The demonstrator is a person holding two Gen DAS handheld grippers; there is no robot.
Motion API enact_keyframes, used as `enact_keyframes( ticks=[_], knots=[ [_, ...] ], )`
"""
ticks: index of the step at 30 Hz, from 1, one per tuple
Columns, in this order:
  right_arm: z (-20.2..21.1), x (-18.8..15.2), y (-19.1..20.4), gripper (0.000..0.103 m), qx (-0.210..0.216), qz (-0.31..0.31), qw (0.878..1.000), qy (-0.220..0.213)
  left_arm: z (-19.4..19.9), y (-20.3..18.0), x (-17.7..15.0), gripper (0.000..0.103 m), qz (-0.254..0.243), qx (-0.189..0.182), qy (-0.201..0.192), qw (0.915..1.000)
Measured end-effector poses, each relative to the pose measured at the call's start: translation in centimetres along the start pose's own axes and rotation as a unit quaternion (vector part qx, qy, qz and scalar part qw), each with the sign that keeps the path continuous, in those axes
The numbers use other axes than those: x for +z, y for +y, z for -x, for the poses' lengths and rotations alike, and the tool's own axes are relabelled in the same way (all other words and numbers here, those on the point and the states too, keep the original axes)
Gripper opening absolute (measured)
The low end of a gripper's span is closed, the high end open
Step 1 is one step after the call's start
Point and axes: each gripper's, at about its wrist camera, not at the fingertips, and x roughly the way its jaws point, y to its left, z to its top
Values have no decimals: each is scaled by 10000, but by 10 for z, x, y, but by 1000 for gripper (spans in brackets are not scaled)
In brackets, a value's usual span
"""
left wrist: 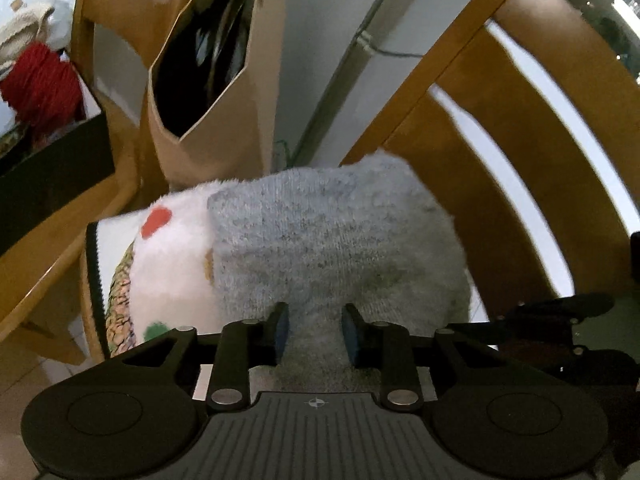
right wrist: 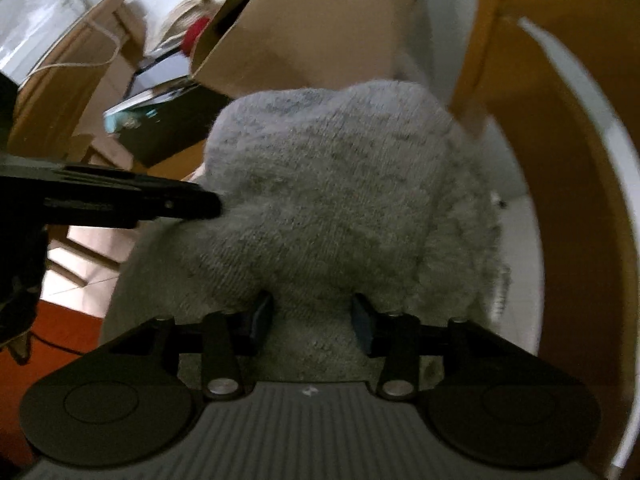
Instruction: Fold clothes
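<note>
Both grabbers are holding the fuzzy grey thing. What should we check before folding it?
1. Left gripper pinching the grey fuzzy garment: ok.
2. Right gripper pinching the same garment: ok.
3. Garment spread flat: not ok, bunched.
4. White spotted fabric separate from the garment: cannot tell.
5. Wooden chair back out of the way: not ok, close behind.
6. Flat spot for folding: cannot tell.

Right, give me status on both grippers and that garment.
Left gripper shut on grey fleece. Right gripper shut on same fleece. Fleece lifted, bunched. Chair back close behind, paper bag beyond.
</note>
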Motion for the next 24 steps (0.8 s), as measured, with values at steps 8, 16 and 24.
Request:
enact_keyframes(
  ticks=[8, 16, 24],
  knots=[
    [37, -8, -3, 56, -362, -132, 9991, -183, 43, -26, -12, 60, -7, 39, -473, 9989],
    [86, -29, 12, 60, -262, -100, 9987, -428, 106, -51, -45, 68, 146, 237, -1047, 9941],
    [164, -65, 31, 75, 5, 257, 9955, -914, 180, -97, -105, 80, 333, 626, -1694, 9830]
  ],
)
